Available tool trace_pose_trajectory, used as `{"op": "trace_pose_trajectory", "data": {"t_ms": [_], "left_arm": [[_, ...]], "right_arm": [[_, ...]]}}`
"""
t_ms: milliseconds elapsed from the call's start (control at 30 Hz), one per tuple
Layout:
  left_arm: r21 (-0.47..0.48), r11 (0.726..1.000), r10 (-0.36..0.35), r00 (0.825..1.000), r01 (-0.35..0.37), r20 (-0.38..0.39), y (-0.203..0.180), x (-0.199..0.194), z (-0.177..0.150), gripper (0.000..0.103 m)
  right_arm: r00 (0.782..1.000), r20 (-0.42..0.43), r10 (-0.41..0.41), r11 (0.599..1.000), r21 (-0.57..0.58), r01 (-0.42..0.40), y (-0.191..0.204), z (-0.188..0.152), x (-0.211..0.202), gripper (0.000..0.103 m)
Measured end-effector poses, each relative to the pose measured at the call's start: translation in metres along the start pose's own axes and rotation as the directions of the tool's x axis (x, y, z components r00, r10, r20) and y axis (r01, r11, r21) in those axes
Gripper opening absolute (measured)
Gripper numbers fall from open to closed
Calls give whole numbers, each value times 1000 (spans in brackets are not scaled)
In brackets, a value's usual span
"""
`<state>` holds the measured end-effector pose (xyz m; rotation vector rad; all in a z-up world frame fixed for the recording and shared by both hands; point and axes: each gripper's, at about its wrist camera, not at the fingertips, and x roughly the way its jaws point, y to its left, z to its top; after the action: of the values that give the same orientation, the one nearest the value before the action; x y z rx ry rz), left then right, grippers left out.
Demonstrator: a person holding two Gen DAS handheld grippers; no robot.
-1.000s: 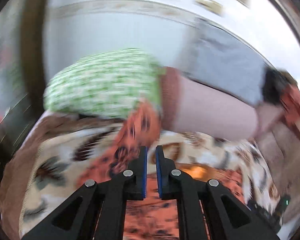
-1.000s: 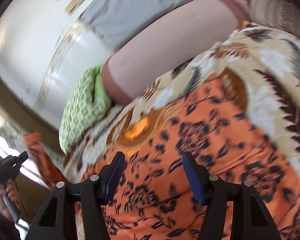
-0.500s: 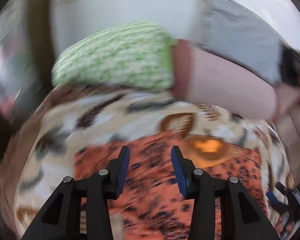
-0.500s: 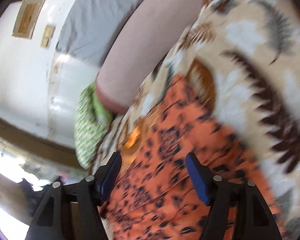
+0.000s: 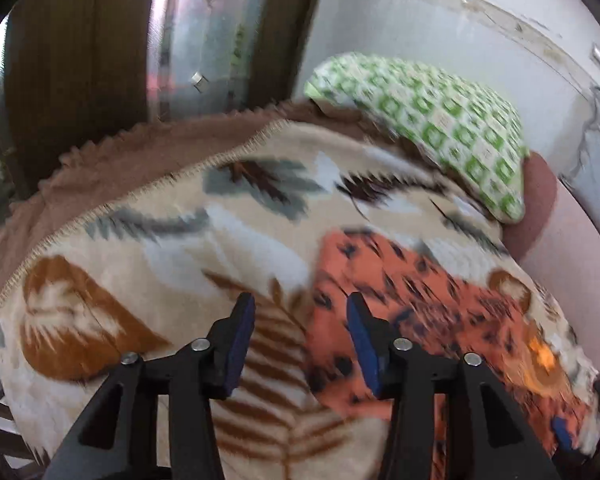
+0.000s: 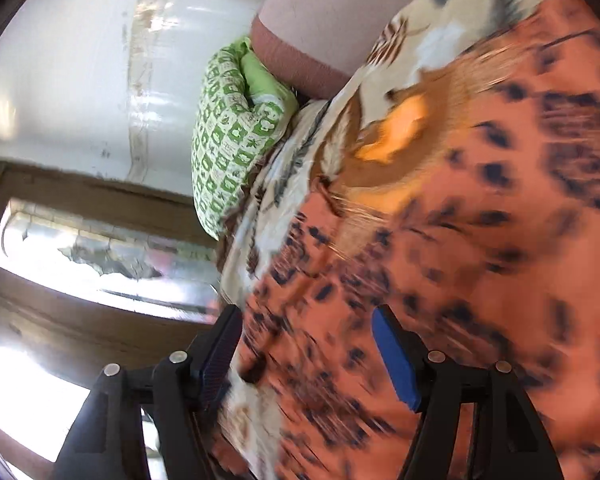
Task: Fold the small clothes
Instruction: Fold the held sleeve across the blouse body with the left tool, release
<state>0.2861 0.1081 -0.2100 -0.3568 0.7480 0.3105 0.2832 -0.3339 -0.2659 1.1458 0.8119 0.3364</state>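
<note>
Change since a second ago: the left claw [image 5: 300, 334], then pinched shut on a raised fold of the orange cloth, has let go and come down over the bed; the cloth no longer hangs from it.

Left claw: jaws opening, about half apart, nothing gripped. Blue pads [image 5: 240, 336] hover above the blanket [image 5: 172, 240], with the near left edge of the cloth seen between them.

Right claw [image 6: 308, 354]: jaws set wide, nothing pinched. The cloth fills the gap between its fingers; the picture is too blurred to tell whether a pad touches it.

Orange cloth [image 5: 412, 308]: dark flower print, lying spread on the blanket, towards the right in the left view; one corner points towards the pillow.

Blanket: cream, with brown and grey leaf pattern and a toothed brown border.

Pillow [image 5: 440, 120]: green and white checks, at the far end of the bed, beside a pink bolster [image 6: 320, 12].

Beyond: white wall [image 6: 60, 80], brown window frame [image 5: 80, 60].
</note>
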Motion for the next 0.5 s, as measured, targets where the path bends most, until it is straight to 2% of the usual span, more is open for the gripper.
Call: {"op": "trace_pose_trajectory", "data": {"t_ms": [33, 167, 300, 433, 500], "left_arm": [[5, 999, 36, 999, -36, 13, 1, 3, 3, 55], [12, 1000, -9, 1000, 9, -13, 0, 14, 15, 55], [5, 1000, 3, 998, -2, -68, 5, 33, 23, 56], [-27, 1000, -15, 993, 12, -113, 14, 44, 26, 56], [-32, 999, -19, 993, 16, -114, 17, 43, 29, 57]], "right_arm": [[1000, -4, 11, 999, 31, -11, 2, 8, 18, 70], [999, -34, -41, 989, 139, 46, -3, 35, 76, 70], [995, -18, -101, 970, 222, 102, -18, 48, 110, 70], [991, 38, -131, 970, 211, 120, -6, 55, 118, 72], [985, 33, -170, 972, 169, 162, 5, 54, 130, 67]]}}
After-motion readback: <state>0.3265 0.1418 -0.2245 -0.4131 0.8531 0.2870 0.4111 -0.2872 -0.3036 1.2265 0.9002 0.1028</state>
